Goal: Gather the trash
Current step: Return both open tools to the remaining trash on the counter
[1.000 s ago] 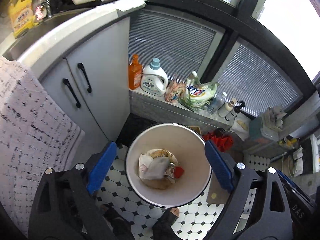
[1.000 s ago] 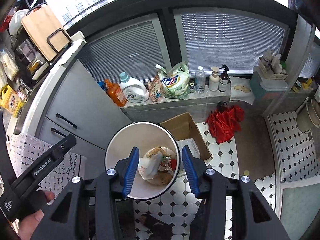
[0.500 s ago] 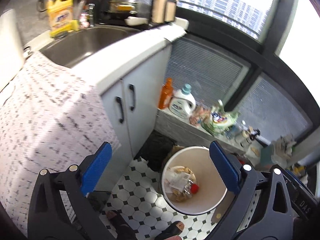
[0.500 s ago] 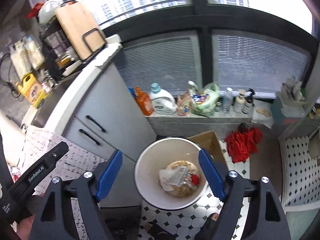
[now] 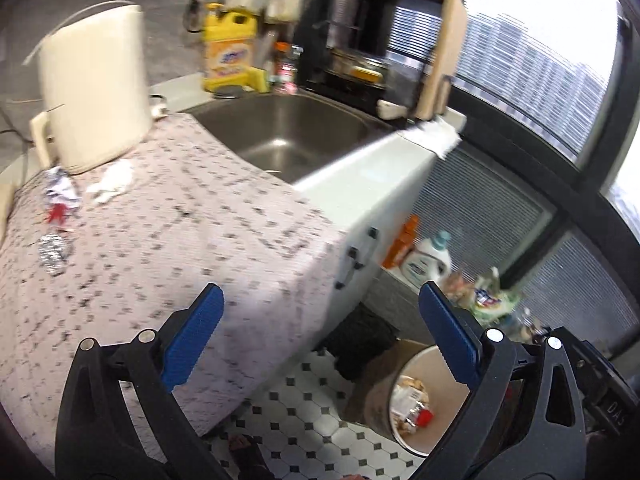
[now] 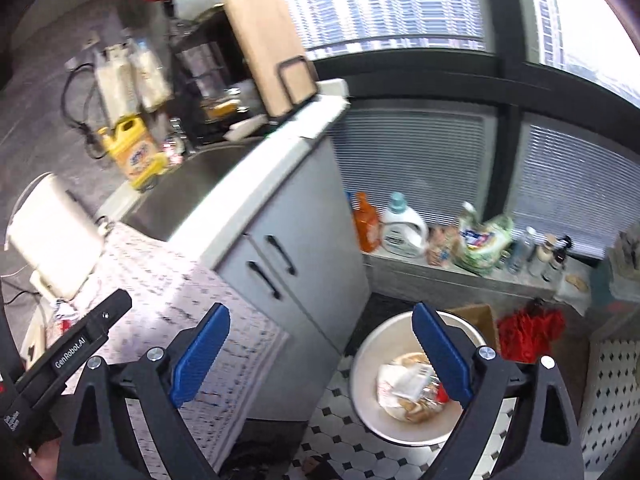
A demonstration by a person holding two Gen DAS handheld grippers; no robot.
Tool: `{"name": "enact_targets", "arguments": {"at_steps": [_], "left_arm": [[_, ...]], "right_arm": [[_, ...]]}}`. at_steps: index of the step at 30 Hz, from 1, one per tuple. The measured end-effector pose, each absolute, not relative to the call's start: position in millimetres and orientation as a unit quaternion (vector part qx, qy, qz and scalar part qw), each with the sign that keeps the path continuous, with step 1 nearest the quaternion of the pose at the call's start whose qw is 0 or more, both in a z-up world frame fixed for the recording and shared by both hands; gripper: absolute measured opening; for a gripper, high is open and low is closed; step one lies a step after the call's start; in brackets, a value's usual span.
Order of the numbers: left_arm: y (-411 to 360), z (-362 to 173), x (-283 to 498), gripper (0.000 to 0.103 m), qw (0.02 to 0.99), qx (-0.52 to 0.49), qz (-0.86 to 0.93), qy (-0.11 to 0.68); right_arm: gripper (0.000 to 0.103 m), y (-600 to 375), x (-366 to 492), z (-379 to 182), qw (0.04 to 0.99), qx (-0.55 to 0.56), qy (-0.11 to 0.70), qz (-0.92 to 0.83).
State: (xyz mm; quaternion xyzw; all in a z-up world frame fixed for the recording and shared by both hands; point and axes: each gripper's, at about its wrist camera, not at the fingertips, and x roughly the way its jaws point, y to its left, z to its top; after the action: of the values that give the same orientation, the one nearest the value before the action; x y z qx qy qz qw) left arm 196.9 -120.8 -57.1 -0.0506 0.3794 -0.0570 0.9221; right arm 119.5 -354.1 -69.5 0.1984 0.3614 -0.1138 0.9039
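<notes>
Trash lies far left on tabletop by white jug; bin on floor near right. Left tongs apart, empty; right tongs just been opening, empty. Approach scraps low, one piece/grab.

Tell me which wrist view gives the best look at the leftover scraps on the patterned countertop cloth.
Left wrist. It shows the white crumpled scrap, a red-and-white wrapper and a silvery piece lying on the patterned cloth beside the cream appliance. In the right wrist view only a blurred bit of that litter shows, behind the left gripper's body.
</notes>
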Motion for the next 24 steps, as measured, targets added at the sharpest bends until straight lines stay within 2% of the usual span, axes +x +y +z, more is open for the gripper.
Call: {"name": "enact_targets", "arguments": {"at_steps": [13, 24], "left_arm": [[2, -41, 183, 0.096, 0.933, -0.108, 0.045, 0.341], [87, -47, 186, 0.088, 0.926, -0.129, 0.111, 0.336]], "right_arm": [[0.095, -259, 162, -48, 0.921, 0.156, 0.356, -0.025], [0.095, -181, 196, -49, 0.921, 0.131, 0.365, 0.019]]}}
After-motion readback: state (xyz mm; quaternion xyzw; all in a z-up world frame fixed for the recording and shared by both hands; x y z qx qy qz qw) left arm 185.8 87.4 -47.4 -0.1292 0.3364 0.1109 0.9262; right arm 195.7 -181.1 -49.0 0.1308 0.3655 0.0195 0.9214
